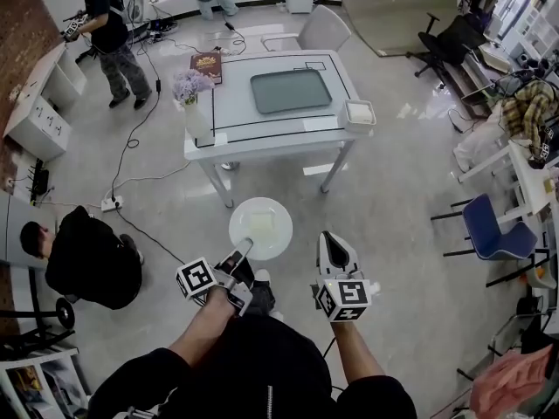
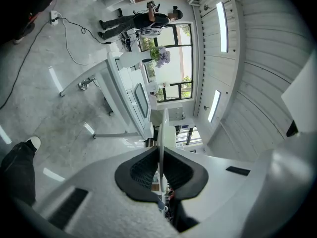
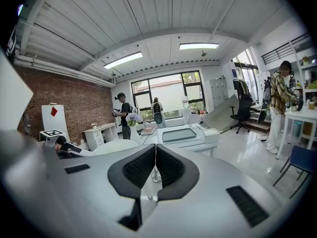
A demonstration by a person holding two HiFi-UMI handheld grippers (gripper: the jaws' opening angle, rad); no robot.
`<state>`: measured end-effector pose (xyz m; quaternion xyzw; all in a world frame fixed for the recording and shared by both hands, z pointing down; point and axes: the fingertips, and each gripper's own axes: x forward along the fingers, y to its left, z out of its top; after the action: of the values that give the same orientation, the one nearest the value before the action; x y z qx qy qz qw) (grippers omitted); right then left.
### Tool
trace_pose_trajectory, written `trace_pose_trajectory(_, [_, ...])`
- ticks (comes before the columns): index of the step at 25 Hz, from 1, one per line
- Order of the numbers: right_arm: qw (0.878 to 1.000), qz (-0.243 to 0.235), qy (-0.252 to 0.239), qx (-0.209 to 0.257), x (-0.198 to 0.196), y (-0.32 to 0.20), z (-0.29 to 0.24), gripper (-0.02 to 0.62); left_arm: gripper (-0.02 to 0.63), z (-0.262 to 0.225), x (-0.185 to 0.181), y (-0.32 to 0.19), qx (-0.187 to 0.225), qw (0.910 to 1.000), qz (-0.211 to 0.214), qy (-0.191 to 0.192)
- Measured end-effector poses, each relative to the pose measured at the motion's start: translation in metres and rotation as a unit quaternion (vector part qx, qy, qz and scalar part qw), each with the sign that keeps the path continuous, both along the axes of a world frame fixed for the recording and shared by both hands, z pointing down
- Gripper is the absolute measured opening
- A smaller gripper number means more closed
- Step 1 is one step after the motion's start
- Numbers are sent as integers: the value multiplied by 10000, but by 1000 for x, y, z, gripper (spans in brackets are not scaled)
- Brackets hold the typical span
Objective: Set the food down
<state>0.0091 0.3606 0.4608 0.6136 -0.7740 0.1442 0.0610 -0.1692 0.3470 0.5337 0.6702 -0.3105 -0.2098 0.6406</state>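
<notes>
Left gripper (image 1: 244,249) clamps plate's (image 1: 272,209) near rim; right gripper (image 1: 327,236) shut, empty beside it. We fear droop: food (image 1: 260,226) slides off ahead.

So the plate (image 1: 281,230) has its near rim between the left gripper's (image 1: 244,250) jaws and sticks out ahead of them, food (image 1: 261,226) on top. The right gripper (image 1: 329,238) is just right of the plate. The table (image 1: 262,134) is further ahead of both jaws: tray (image 1: 291,91) mid-table, vase (image 1: 198,117) at the near left corner, book (image 1: 207,66) behind it, box (image 1: 360,113) on the right edge.
</notes>
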Motion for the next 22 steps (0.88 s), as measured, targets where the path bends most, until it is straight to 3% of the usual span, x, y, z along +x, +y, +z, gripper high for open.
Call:
trace_pose_trajectory(13, [10000, 6, 61, -32, -8, -91, 1, 11, 20, 6, -10, -91, -43, 10000, 19, -73])
trace_pose_trajectory(22, [9998, 145, 94, -69, -6, -124, 6, 11, 20, 13, -8, -132, -126, 9998, 150, -29])
